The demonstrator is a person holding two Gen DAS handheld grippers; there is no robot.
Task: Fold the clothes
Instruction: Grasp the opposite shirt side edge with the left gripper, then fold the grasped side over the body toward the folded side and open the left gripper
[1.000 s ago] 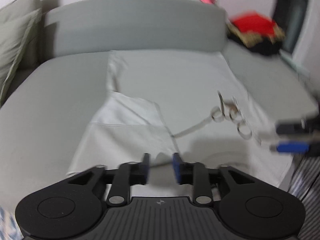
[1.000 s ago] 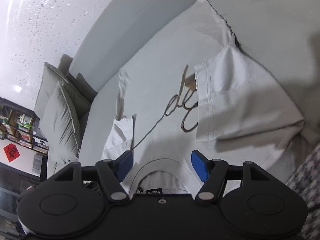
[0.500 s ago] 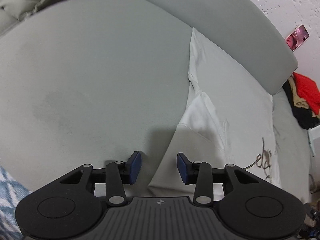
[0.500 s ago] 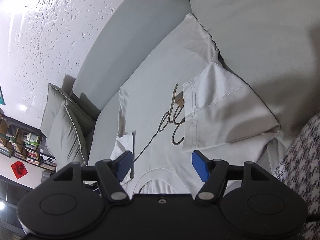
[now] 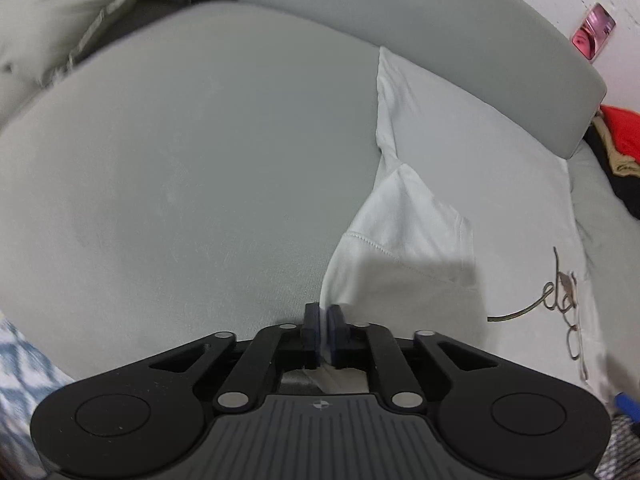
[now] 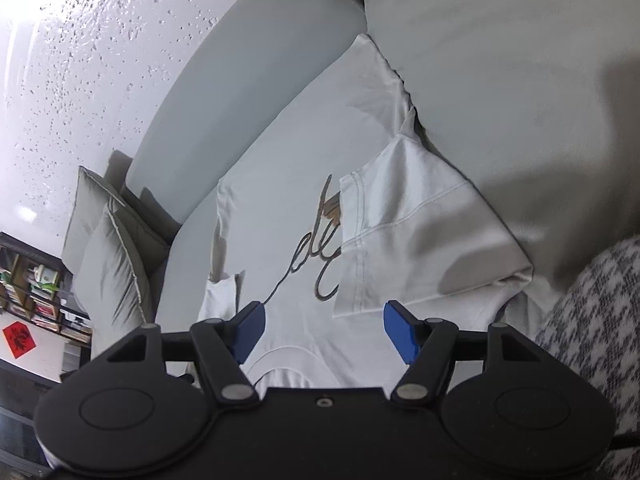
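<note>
A white T-shirt (image 6: pixel 304 152) lies spread flat on a grey sofa seat (image 5: pixel 180 168), its collar end nearest the two grippers and its hem toward the backrest (image 5: pixel 400 20); one sleeve (image 6: pixel 404 220) is already folded inward over the script print (image 6: pixel 320 248).

Risks. The left gripper (image 5: pixel 323 330) is closing its jaws on the shirt's outer edge, with only a thin strip of white cloth between the pads. So shallow a bite may slip free once the fabric is lifted and pulled across. The pads may also catch only the top layer, so the lower layer stays on the seat and the fold comes out crooked. A one-sided pull could drag the whole garment over the smooth cushion and disturb the folded sleeve, since the other gripper pins nothing down.

Pose. The left gripper points steeply down at the seat, its fingertips at the cloth edge directly ahead of it, bare sofa to its left and the shirt body to its right. The right gripper (image 6: pixel 324 334) is tilted less steeply; its blue pads (image 6: pixel 250 330) stand well apart and hold nothing, hanging just over the collar (image 6: pixel 280 354), with the folded sleeve ahead and to its right and the pillows (image 6: pixel 108 252) far off to its left.
</note>
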